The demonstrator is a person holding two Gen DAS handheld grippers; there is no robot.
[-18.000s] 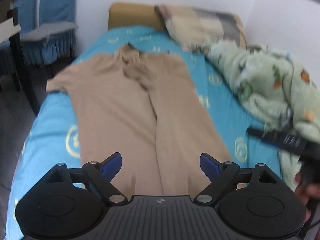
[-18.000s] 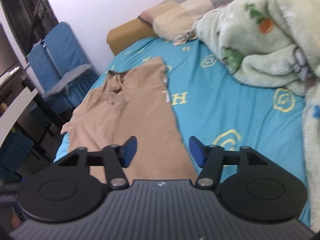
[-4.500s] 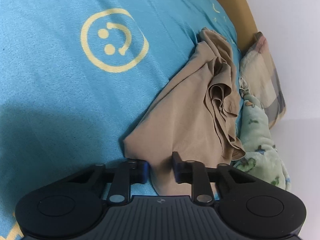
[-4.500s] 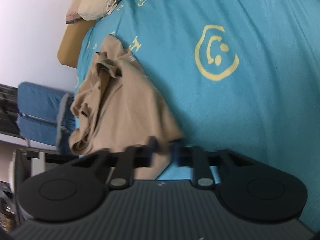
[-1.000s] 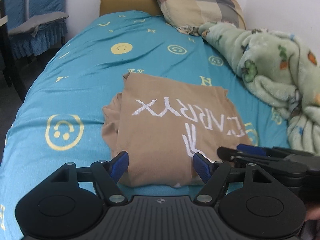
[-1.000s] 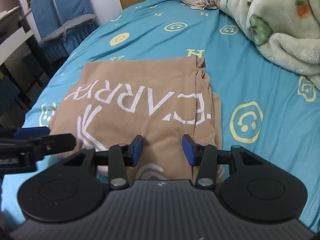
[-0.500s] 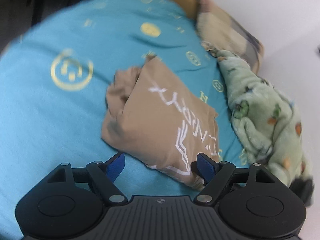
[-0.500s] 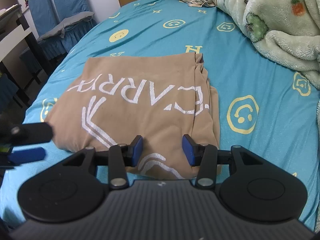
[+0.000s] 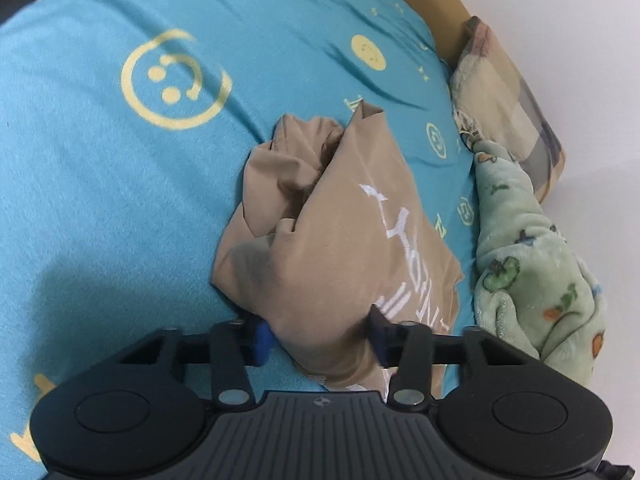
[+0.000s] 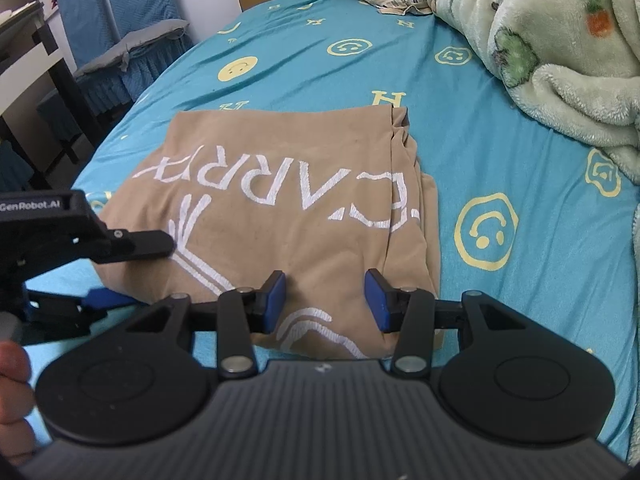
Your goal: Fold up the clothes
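Turquoise bedding (image 9: 100,200) printed with yellow smiley faces fills the left wrist view, with a brown headboard (image 9: 424,4), a checked pillow (image 9: 504,92) and a pale green fleece blanket (image 9: 540,280) along the far and right edges. On the bed lies the folded tan garment (image 9: 340,240), white lettering on top, its near left corner bunched up between the left gripper (image 9: 318,338) fingers. Its jaws are closing around that thick corner (the fabric bulges between the blue pads).

From the right wrist view the same tan garment (image 10: 280,208) sits as a rough rectangle in the middle of the bedding (image 10: 500,160), lettering facing up, blanket (image 10: 560,48) at the upper right, a blue-covered chair (image 10: 132,28) beyond the bed's left side. The right gripper (image 10: 326,300) straddles the near edge of the garment, jaws partly apart with cloth between the pads; whether they pinch it I cannot tell. At left, the left gripper (image 10: 120,268) has one finger above and one below the garment's corner, and a hand (image 10: 12,392) shows at the frame edge.
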